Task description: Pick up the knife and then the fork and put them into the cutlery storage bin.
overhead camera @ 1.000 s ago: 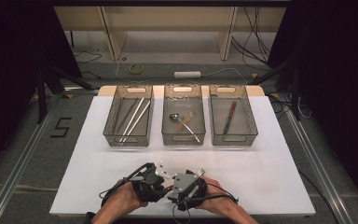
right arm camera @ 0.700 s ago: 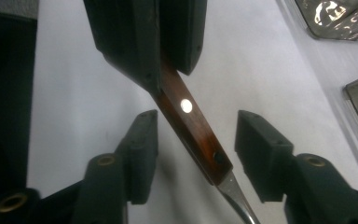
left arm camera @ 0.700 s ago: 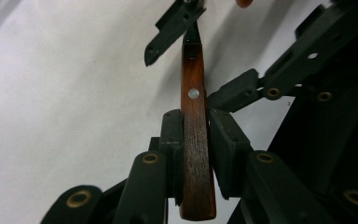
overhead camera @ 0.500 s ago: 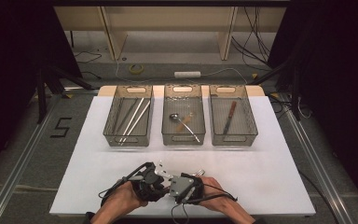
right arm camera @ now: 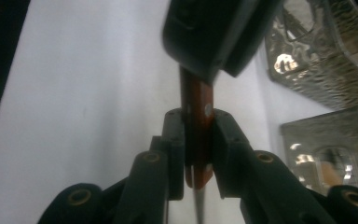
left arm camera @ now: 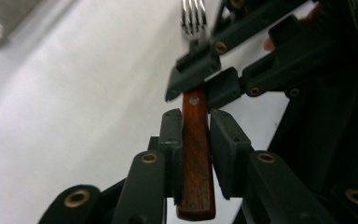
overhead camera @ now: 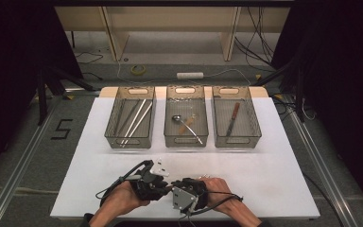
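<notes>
Near the tabletop's front edge, both our tongs, left [left arm camera: 196, 154] and right [right arm camera: 196, 149], which have just been closing, grip the fork [left arm camera: 196, 154]; binning it remains.

Three bins stand in a row on the worktop [overhead camera: 274, 179]. The middle bin [overhead camera: 186, 142] holds a spoon [overhead camera: 176, 118]; left of it the left bin [overhead camera: 128, 142] holds rods [overhead camera: 134, 120]; right of it the right bin [overhead camera: 236, 141] holds a knife [overhead camera: 233, 118]. Before the middle bin, both grippers meet on a fork [left arm camera: 196, 144].
</notes>
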Demonstrator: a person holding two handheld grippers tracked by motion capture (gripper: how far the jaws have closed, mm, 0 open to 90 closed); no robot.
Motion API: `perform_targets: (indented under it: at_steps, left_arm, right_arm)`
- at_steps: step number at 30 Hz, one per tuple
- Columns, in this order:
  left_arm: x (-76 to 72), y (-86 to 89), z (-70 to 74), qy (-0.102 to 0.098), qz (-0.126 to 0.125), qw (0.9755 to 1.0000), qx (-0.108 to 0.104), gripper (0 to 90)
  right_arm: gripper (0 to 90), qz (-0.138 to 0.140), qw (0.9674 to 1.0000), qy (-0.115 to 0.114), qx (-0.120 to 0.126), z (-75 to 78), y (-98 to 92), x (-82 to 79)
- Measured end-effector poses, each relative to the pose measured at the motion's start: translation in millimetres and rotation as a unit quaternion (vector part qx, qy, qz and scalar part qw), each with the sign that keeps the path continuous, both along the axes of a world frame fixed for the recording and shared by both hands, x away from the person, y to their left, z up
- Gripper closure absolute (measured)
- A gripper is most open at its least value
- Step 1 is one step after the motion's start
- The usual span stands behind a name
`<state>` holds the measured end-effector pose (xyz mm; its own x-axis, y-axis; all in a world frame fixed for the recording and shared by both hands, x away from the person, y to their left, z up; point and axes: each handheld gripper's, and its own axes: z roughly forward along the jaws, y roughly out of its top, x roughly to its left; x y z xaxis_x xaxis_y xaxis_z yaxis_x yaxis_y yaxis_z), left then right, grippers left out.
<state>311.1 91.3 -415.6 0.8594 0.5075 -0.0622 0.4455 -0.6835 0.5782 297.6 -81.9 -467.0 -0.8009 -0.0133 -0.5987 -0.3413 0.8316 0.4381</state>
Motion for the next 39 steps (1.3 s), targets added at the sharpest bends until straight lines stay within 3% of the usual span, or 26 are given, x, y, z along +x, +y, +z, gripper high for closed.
perform_targets:
  at_steps: [3, 6, 8, 10, 13, 15, 20, 26, 29, 33, 39]
  left_arm:
    - [-0.9, 0.6, 4.2, -0.018, -0.002, 0.9998, -0.010, 71.6]
    - [-0.5, 2.1, 6.6, -0.026, -0.001, 0.9995, -0.021, 58.2]
    - [-0.3, 4.9, 8.5, -0.039, 0.006, 0.9985, -0.038, 49.8]
    - [0.5, 8.1, 11.4, -0.046, 0.010, 0.9971, -0.059, 43.7]
    - [2.1, 12.1, 16.1, -0.052, 0.021, 0.9955, -0.077, 36.9]
    - [2.5, 14.3, 18.1, -0.061, 0.025, 0.9940, -0.088, 30.5]
    - [5.4, 24.5, 24.2, -0.072, 0.033, 0.9905, -0.112, 24.8]
    - [7.8, 38.5, 26.7, -0.089, 0.047, 0.9866, -0.128, 23.5]
    - [8.6, 43.0, 23.8, -0.092, 0.054, 0.9841, -0.142, 23.5]
    - [8.5, 47.5, 16.0, -0.099, 0.061, 0.9813, -0.153, 21.9]
    - [6.8, 57.0, 5.9, -0.115, 0.077, 0.9760, -0.169, 21.6]
  right_arm:
    - [78.5, 0.004, 0.9999, -0.013, -0.002, 5.5, -1.1, -0.4]
    - [78.5, 0.005, 0.9995, -0.030, -0.008, 10.5, -3.1, 0.2]
    - [78.6, -0.006, 0.9997, -0.024, -0.003, 12.8, -5.8, -0.5]
    - [78.6, -0.005, 0.9993, -0.037, -0.012, 14.6, -8.0, 0.6]
    - [78.6, -0.023, 0.9993, -0.028, -0.009, 15.8, -12.0, 0.6]
    - [78.6, -0.018, 0.9993, -0.031, -0.013, 17.6, -15.1, 4.3]
    - [78.6, -0.031, 0.9991, -0.027, -0.013, 22.2, -24.2, 8.0]
    - [78.6, -0.058, 0.9982, -0.011, 0.014, 30.8, -36.2, 14.2]
    - [78.6, -0.092, 0.9945, 0.016, 0.046, 37.5, -44.8, 20.1]
    - [78.6, -0.116, 0.9897, 0.038, 0.075, 45.2, -56.0, 29.8]
    - [78.6, -0.161, 0.9757, 0.077, 0.127, 58.7, -72.6, 41.5]
